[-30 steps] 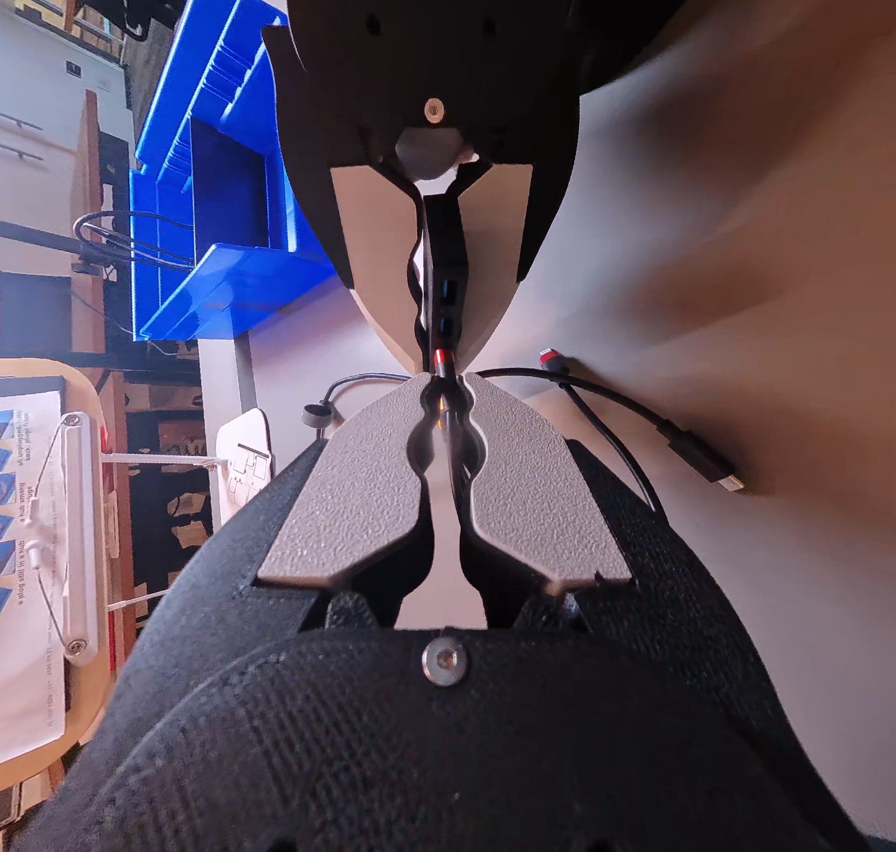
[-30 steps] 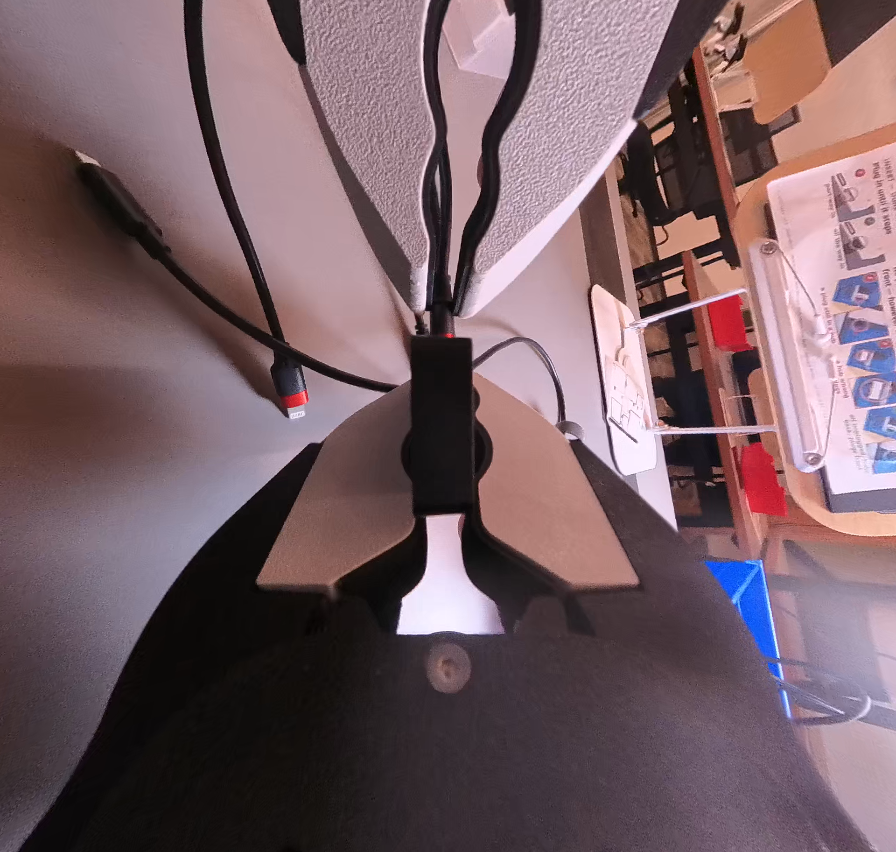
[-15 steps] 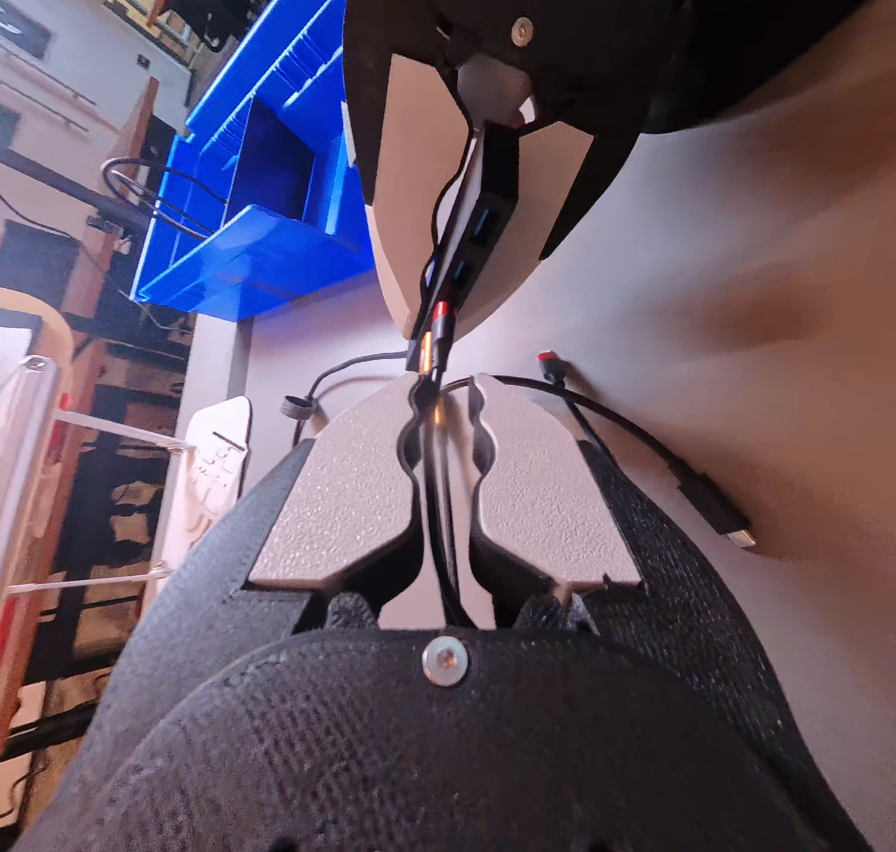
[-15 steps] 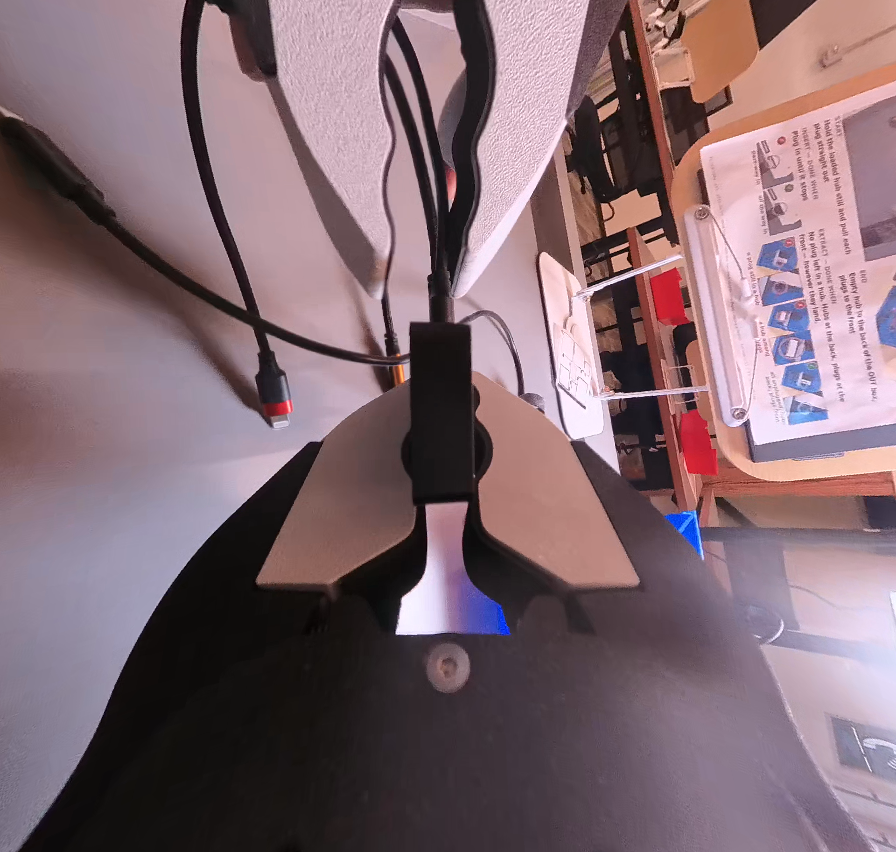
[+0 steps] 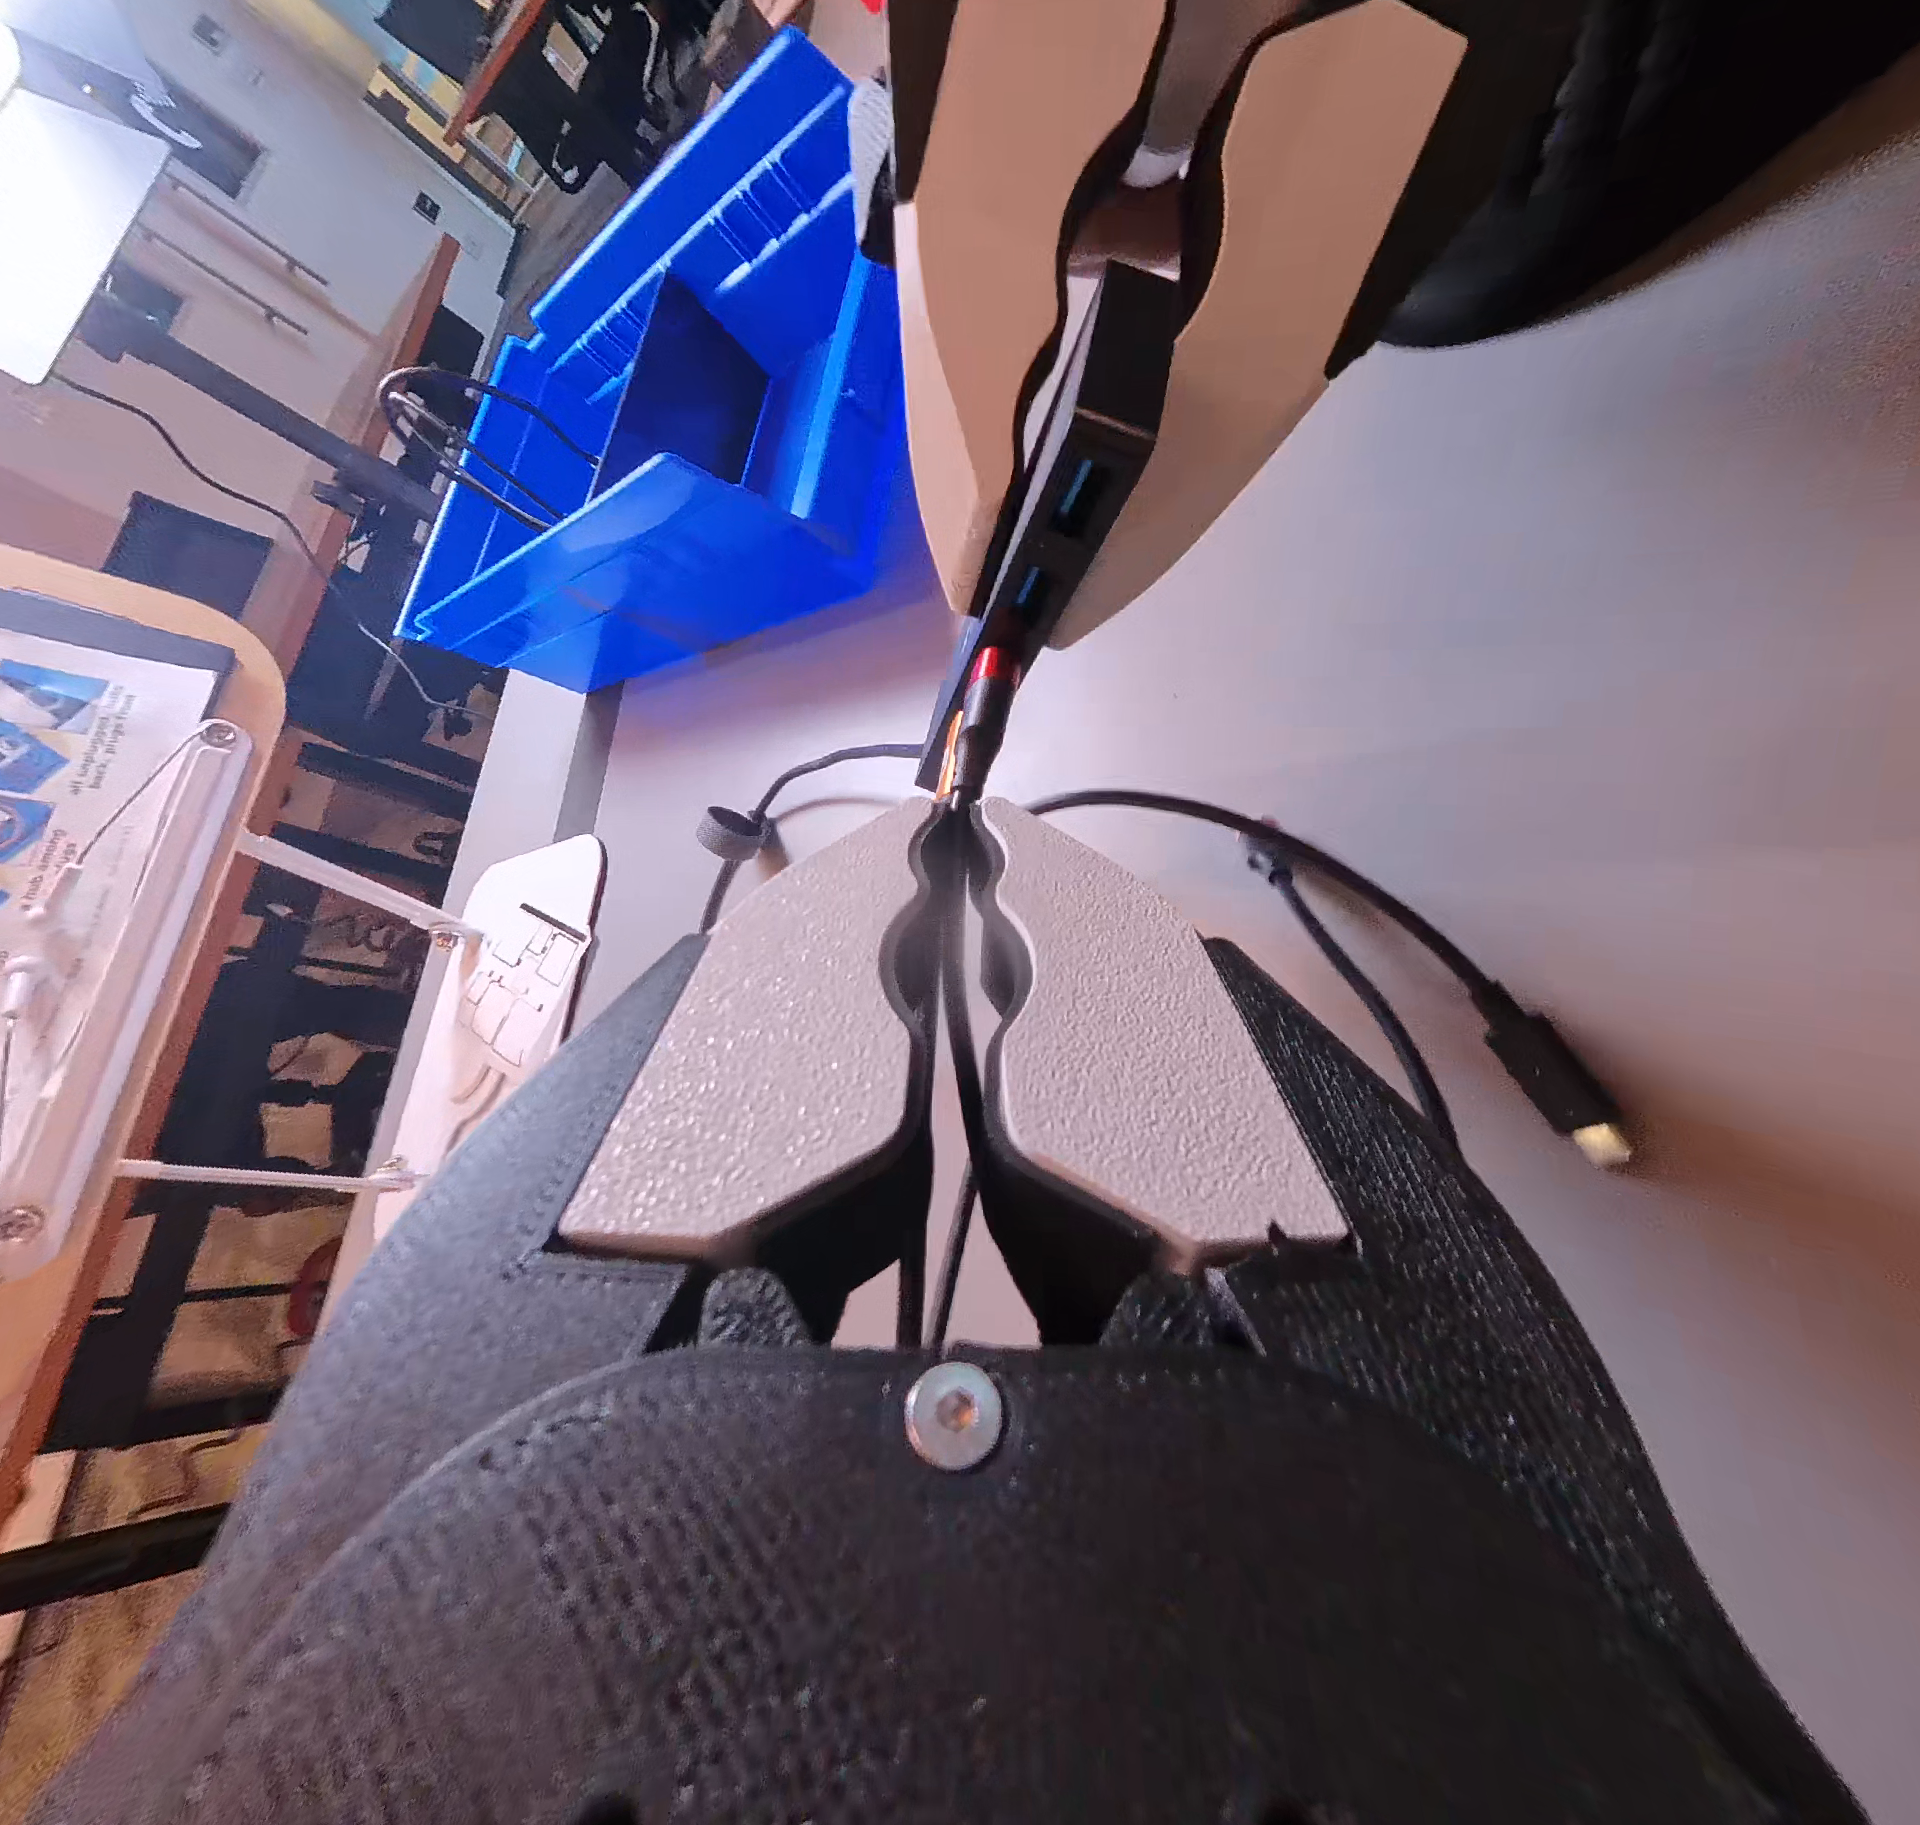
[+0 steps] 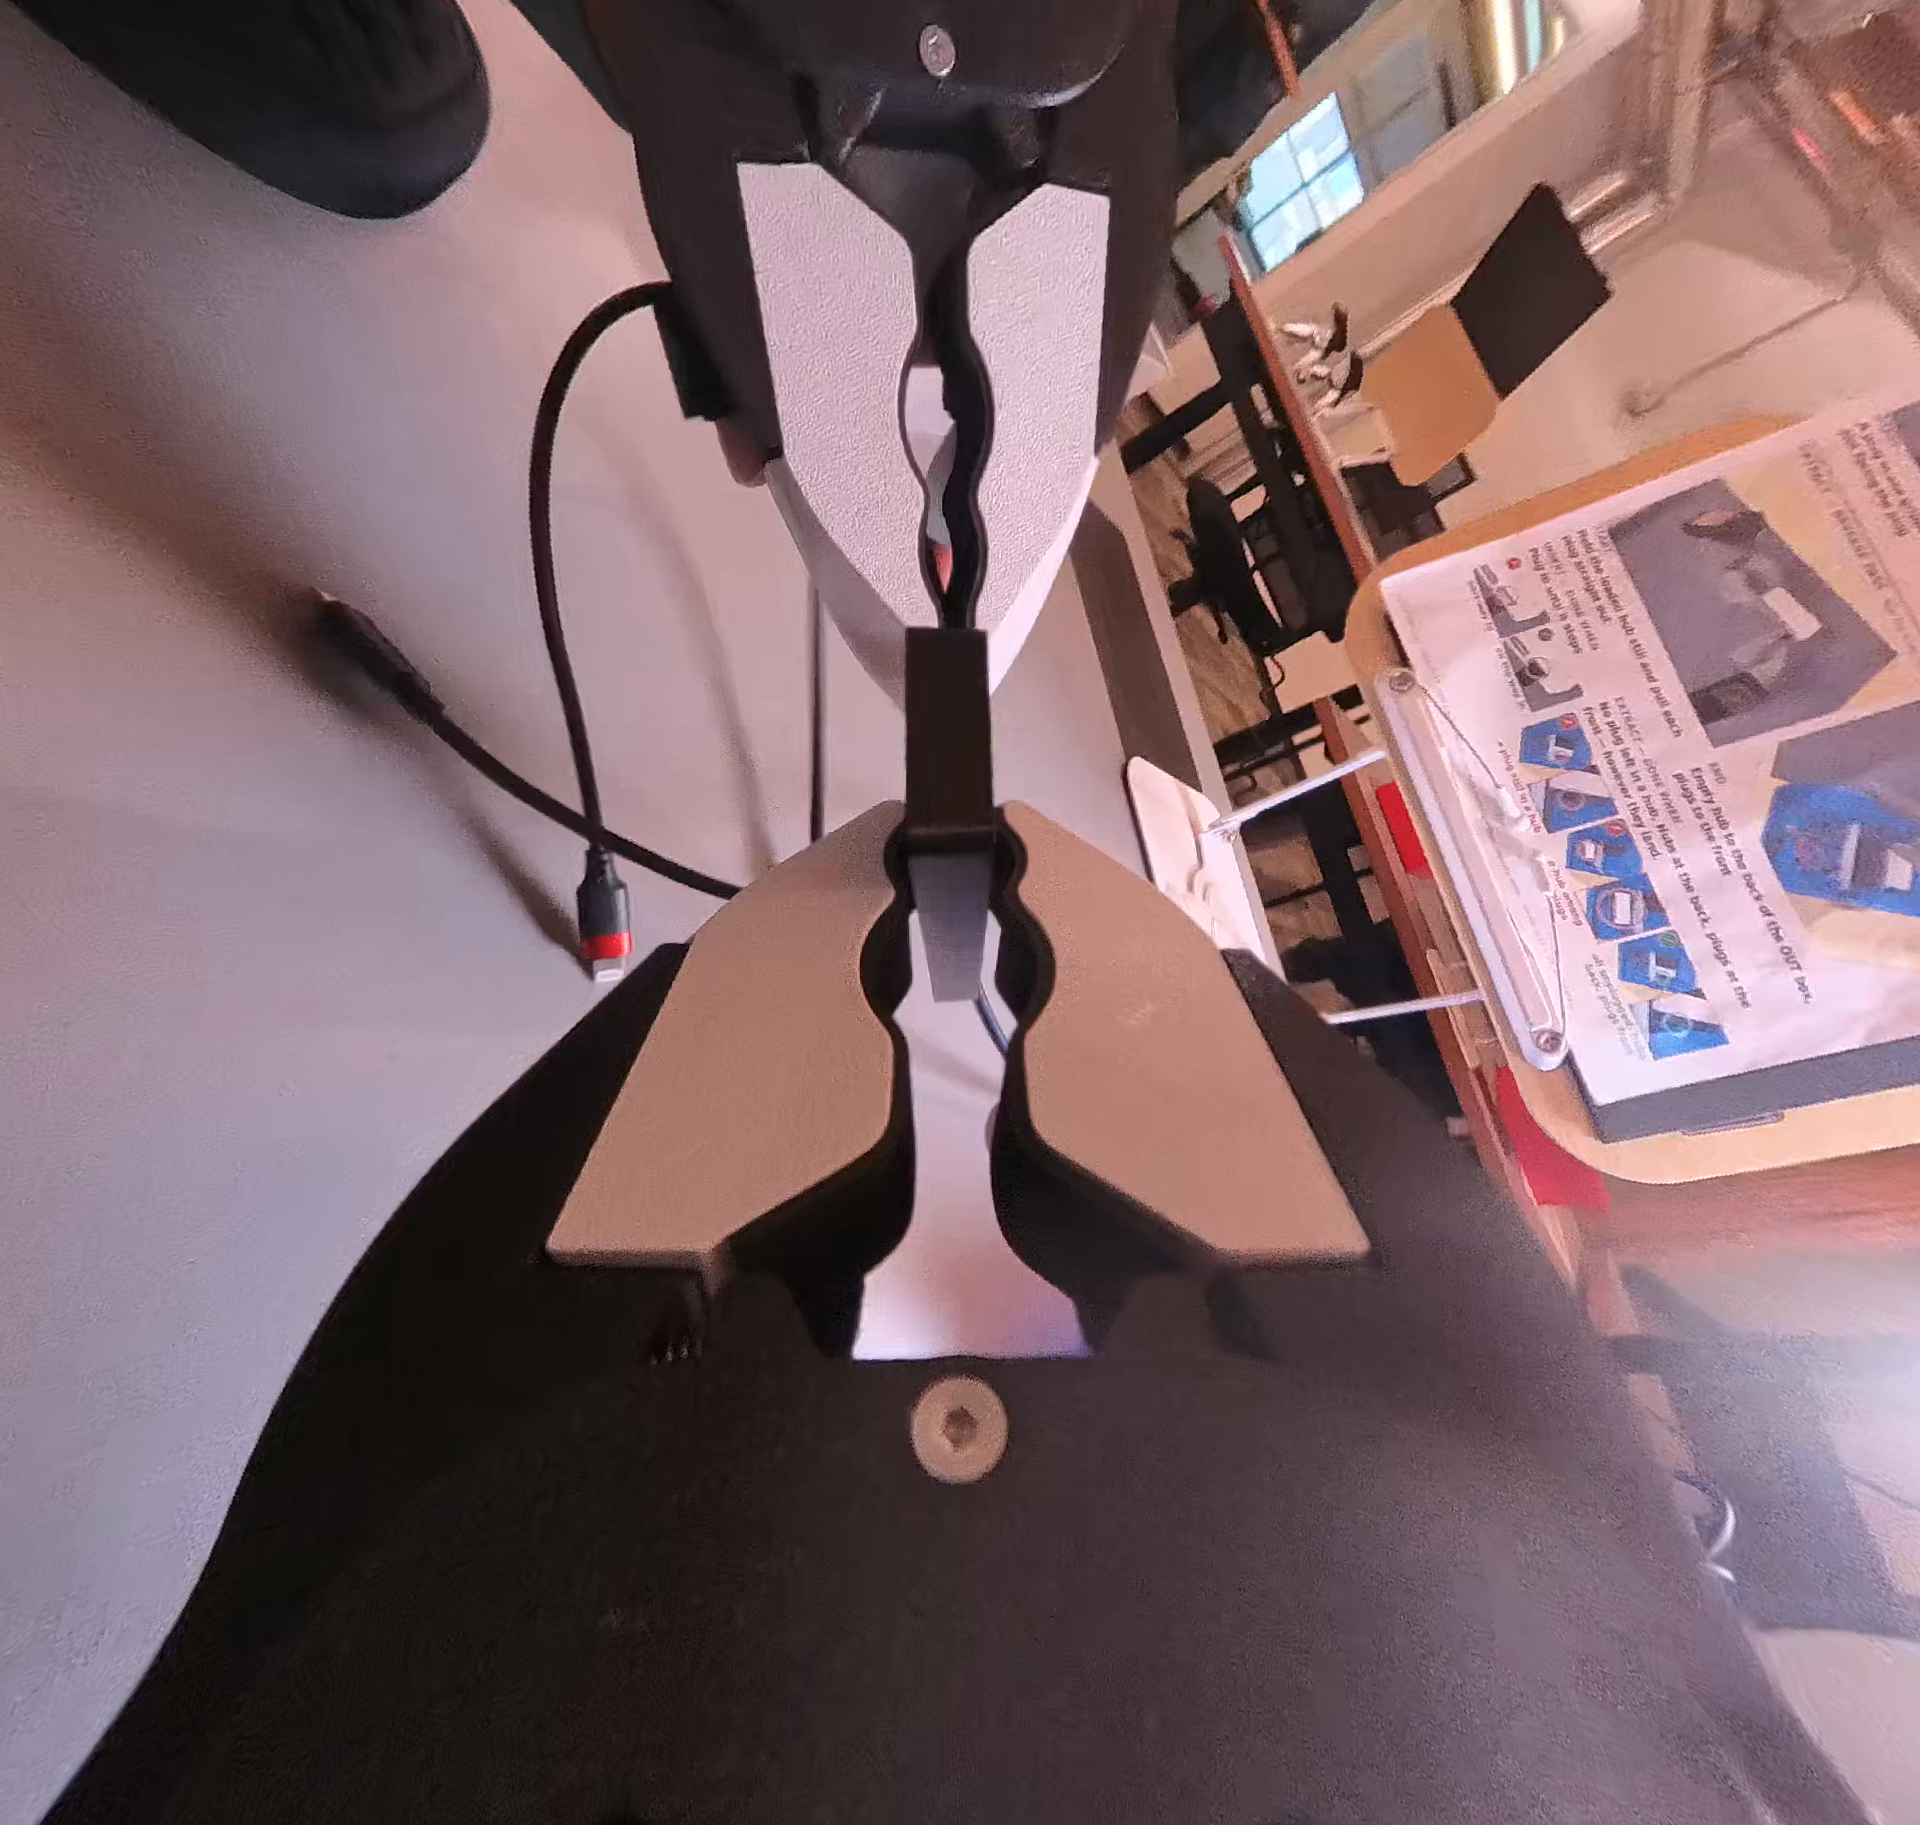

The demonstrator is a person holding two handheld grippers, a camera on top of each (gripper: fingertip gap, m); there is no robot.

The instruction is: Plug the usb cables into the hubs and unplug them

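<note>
The table (image 5: 1558,632) is pale grey, and past its far edge there is a workshop room with a blue bin (image 5: 665,487) and a stand with a picture sheet (image 5: 62,840).

In my left wrist view, my left hand-held gripper (image 5: 954,819) is almost closed. Its tips pinch a thin black cable (image 5: 961,1048) just behind a black and red plug (image 5: 985,695). The plug sits at the near end of the black hub (image 5: 1091,466), and I think it is in a port, but I cannot be sure how deep. The hub is straight ahead of my tips and leans up and a bit to the right. My right hand-held gripper (image 5: 1101,321) holds it from the far side. Another black cable (image 5: 1351,902) lies loose on the table to the right, and its plug (image 5: 1548,1079) is free.

In my right wrist view, my right hand-held gripper (image 6: 948,830) is closed on the hub (image 6: 943,736), gripping its near end. The hub's long side points straight away from me, right at the left hand-held gripper (image 6: 951,622), which touches its far end. A red-tipped plug (image 6: 603,918) lies free on the table to the left.

So hub, plug and both hand-held grippers make one line. I think the next pull or push must go along that line, with the left side moving the plug.
</note>
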